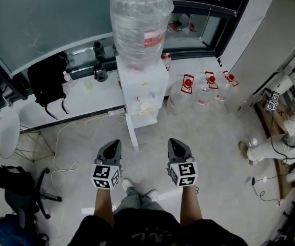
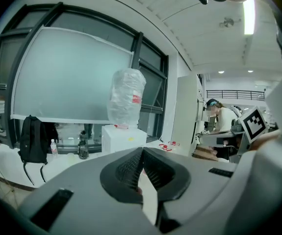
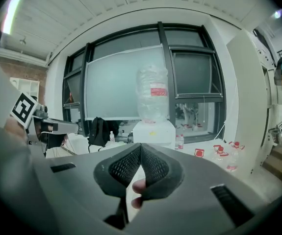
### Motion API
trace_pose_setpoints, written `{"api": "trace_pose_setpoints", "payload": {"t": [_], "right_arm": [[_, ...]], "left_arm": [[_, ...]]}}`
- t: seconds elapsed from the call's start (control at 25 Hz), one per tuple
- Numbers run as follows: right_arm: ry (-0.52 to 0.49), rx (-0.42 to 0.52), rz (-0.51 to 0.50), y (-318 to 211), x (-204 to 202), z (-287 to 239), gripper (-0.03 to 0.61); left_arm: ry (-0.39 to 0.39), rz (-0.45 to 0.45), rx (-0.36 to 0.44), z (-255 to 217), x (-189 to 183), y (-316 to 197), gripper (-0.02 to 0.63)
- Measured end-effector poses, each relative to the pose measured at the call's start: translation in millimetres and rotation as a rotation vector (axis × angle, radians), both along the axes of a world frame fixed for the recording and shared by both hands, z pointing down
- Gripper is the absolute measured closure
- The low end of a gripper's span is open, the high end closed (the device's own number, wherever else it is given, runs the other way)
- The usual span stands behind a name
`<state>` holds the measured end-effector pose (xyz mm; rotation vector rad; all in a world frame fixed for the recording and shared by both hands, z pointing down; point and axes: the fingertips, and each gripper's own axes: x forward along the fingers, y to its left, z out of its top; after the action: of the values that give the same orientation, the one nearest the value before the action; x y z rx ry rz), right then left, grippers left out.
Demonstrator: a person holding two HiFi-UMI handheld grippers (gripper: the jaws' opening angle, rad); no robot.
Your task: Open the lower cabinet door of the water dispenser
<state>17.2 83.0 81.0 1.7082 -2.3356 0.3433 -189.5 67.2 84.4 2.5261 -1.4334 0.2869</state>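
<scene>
In front of the water dispenser (image 1: 143,88), the left gripper (image 1: 114,146) and right gripper (image 1: 175,144) hang side by side; both are pressed together, pinching nothing.

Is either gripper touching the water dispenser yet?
No: in the head view the left gripper and right gripper sit short of the water dispenser, with bare floor between.

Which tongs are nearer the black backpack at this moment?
Left. The left tongs sit below and right of the backpack; the right tongs are farther right, on the water dispenser's other side.
</scene>
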Motion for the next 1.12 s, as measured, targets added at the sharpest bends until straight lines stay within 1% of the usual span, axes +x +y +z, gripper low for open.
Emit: {"api": "trace_pose_setpoints", "payload": {"t": [0.44, 0.64, 0.8, 1.12], "right_arm": [[0.007, 0.063, 0.016, 24.7, 26.3, -34.8, 0.565], [0.016, 0.101, 0.009, 33.1, 31.2, -45.7, 0.565], [0.032, 0.117, -0.008, 35.0, 28.8, -54.4, 0.565], [0.033, 0.125, 0.0, 36.2, 31.4, -62.3, 0.565]], "left_arm": [[-0.017, 0.007, 0.084, -45.5, 13.7, 16.1, 0.601], [-0.026, 0.004, 0.112, -58.7, 14.3, 25.2, 0.601], [-0.018, 0.001, 0.141, -70.4, 9.4, 28.4, 0.601], [-0.019, -0.005, 0.151, -77.3, 5.0, 26.0, 0.601]]}}
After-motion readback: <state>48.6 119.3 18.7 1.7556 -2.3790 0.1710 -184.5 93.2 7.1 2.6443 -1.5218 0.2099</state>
